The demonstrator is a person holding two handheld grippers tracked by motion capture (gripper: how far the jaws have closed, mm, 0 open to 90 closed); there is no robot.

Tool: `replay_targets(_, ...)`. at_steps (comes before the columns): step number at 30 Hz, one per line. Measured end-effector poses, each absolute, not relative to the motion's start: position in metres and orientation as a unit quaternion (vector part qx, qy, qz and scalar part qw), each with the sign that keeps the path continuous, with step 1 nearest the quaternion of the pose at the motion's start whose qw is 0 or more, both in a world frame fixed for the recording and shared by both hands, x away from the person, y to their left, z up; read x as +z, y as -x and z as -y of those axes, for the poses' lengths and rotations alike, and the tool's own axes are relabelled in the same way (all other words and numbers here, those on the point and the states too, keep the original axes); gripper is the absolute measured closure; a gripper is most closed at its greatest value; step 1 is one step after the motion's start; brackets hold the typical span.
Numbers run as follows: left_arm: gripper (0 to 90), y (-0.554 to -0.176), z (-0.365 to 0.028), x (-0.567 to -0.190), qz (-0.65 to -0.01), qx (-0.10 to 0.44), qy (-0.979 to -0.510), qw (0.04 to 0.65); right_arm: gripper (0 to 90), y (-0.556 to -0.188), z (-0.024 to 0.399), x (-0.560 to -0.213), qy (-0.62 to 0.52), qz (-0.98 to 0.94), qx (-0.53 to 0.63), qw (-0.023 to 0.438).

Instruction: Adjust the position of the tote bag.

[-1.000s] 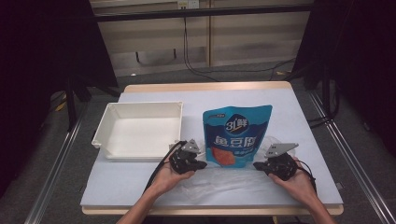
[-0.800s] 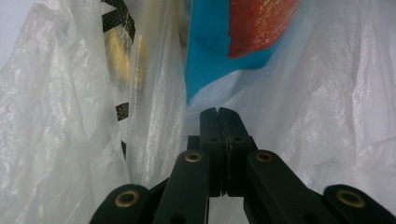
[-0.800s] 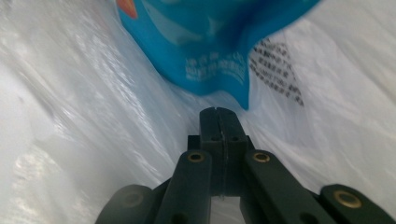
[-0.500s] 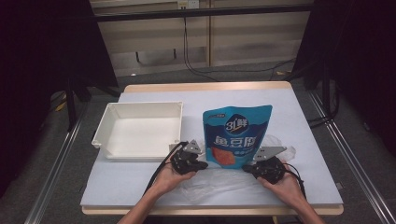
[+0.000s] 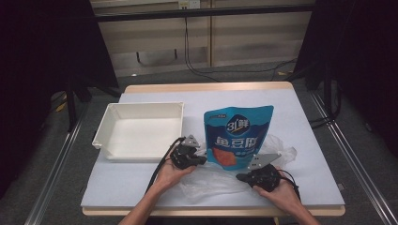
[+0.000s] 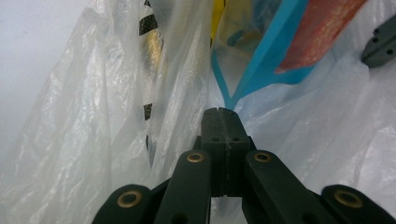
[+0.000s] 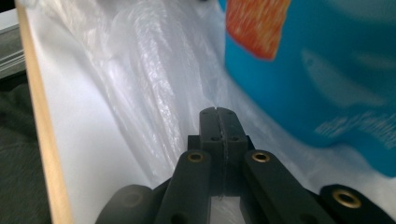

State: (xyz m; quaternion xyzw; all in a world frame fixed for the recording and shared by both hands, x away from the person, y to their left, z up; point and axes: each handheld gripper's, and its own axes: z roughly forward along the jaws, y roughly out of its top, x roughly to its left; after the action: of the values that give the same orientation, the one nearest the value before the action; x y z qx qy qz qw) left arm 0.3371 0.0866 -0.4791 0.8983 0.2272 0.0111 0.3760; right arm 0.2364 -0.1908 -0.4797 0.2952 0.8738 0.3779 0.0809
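1. Two black hand-held grippers, left gripper and right gripper, show us jaws pressed together; whether either pinches film, we cannot tell.
2. Crinkled clear plastic bag lies under the glossy blue snack pouch.
3. Beside it sits the shallow white rectangular tray.

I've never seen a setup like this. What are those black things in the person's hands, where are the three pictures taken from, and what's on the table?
A person holds two hand-held tools: the left gripper and the right gripper. One camera looks down from above; the other two ride on the grippers, looking along their black jaws. On the light table sit a white rectangular plastic tray, a blue printed snack pouch and a thin clear plastic bag. Both grippers' jaws are closed, apparently pinching the bag's film.
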Motion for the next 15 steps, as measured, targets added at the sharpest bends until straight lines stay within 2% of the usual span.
replay_targets(8,90.0,-0.337,-0.084,-0.480,-0.229,0.021,-0.898,0.375,90.0,-0.226,0.199,-0.480,-0.288,-0.875,0.385,0.061)
replay_targets(15,90.0,-0.336,-0.083,-0.479,-0.221,0.028,-0.901,0.372,90.0,-0.219,0.198,-0.479,-0.280,-0.879,0.379,0.072)
